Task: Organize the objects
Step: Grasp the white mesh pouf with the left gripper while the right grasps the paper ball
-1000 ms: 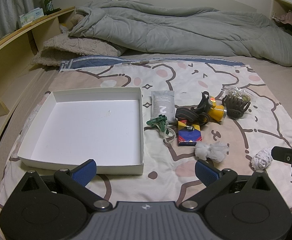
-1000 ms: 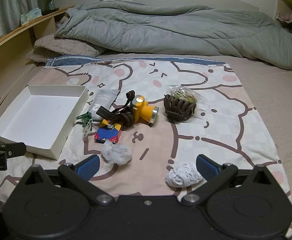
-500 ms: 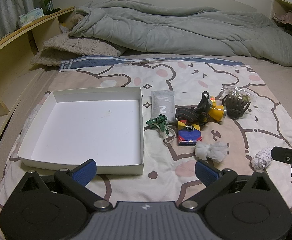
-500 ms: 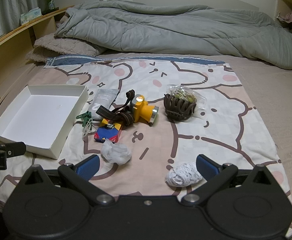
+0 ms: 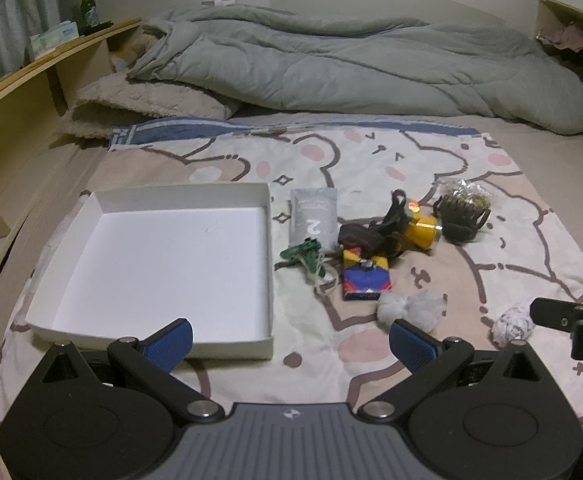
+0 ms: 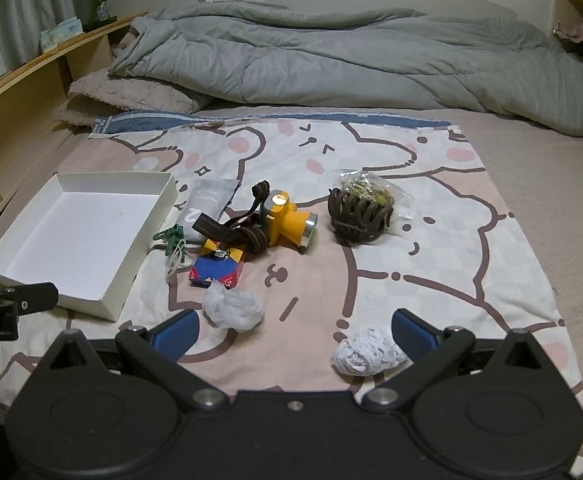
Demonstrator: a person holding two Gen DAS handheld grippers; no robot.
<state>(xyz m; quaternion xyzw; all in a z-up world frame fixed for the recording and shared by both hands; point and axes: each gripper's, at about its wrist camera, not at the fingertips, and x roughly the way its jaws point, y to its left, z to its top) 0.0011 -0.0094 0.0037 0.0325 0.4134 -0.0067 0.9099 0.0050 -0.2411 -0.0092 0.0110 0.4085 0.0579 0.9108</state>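
Right tool wide, lace ball between its fingers; left tool wide.

The shallow cardboard box is plain white, the plastic headlamp yellow, and the bedsheet shows brown-outlined cartoon bears with pink cheeks.

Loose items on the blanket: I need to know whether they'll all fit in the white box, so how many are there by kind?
White wads: 2
Headlamp: 1
Hair claw: 1
Grey pouch: 1
Green clip: 1
Colourful packet: 1
Clear bag: 1
Total: 8
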